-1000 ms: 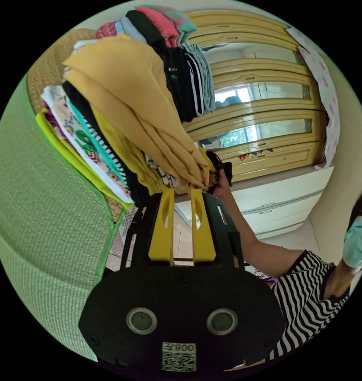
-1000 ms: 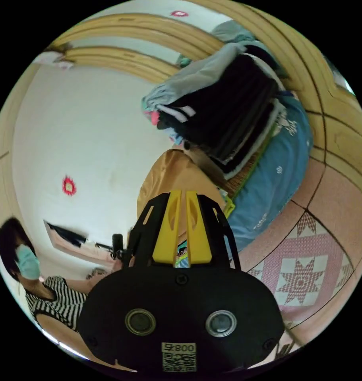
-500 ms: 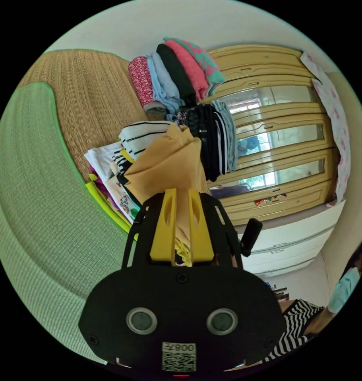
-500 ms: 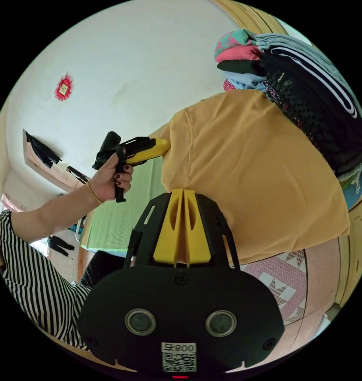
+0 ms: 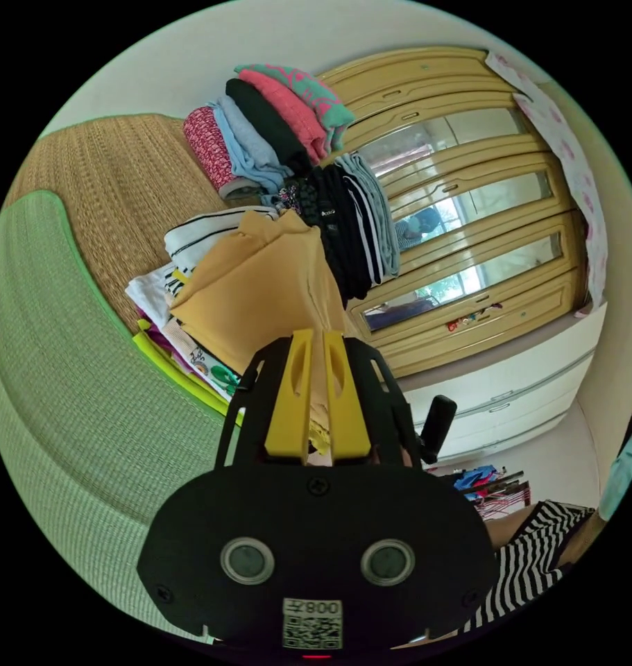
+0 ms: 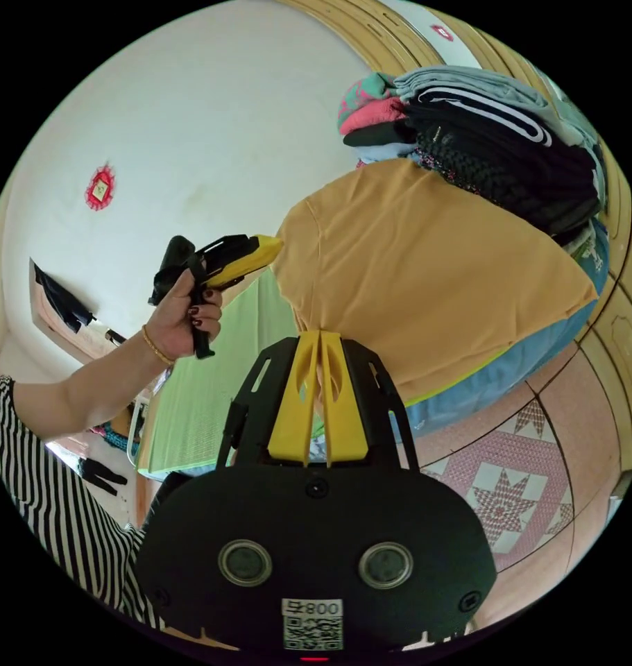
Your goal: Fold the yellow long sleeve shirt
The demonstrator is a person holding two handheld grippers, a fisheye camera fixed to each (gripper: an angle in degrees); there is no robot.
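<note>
- Since half a second ago the yellow shirt point(image 5: 260, 291) spreads wider over the stack of folded clothes point(image 5: 191, 326) in my left gripper view; a second ago it hung bunched from the left gripper point(image 5: 318, 340).
- Left gripper: jaws narrow, pinching a fold of the yellow shirt between them. I see the same gripper from the right gripper view point(image 6: 277, 244), its tip touching the shirt's corner, held by a hand point(image 6: 187, 319).
- Right gripper point(image 6: 320, 340): jaws nearly together with the shirt's edge clamped between them.
- Yellow shirt in the right gripper view point(image 6: 426, 277): stretched as a broad sheet between the two grippers, its far side just beside the dark folded pile point(image 6: 510, 166).
- Next to the shirt, away from the grippers, a second pile with black striped and grey clothes point(image 5: 357, 222), and beyond it a pink, black and blue pile point(image 5: 274, 132).
- Woven mat point(image 5: 114, 201) lies under the stacks, a green mat point(image 5: 59, 388) beside it.
- Wooden wardrobe with mirrored doors point(image 5: 468, 236) stands behind the piles.
- Striped sleeve point(image 6: 45, 472) shows near the hand, patterned floor tiles point(image 6: 524, 499) lie below the shirt.
</note>
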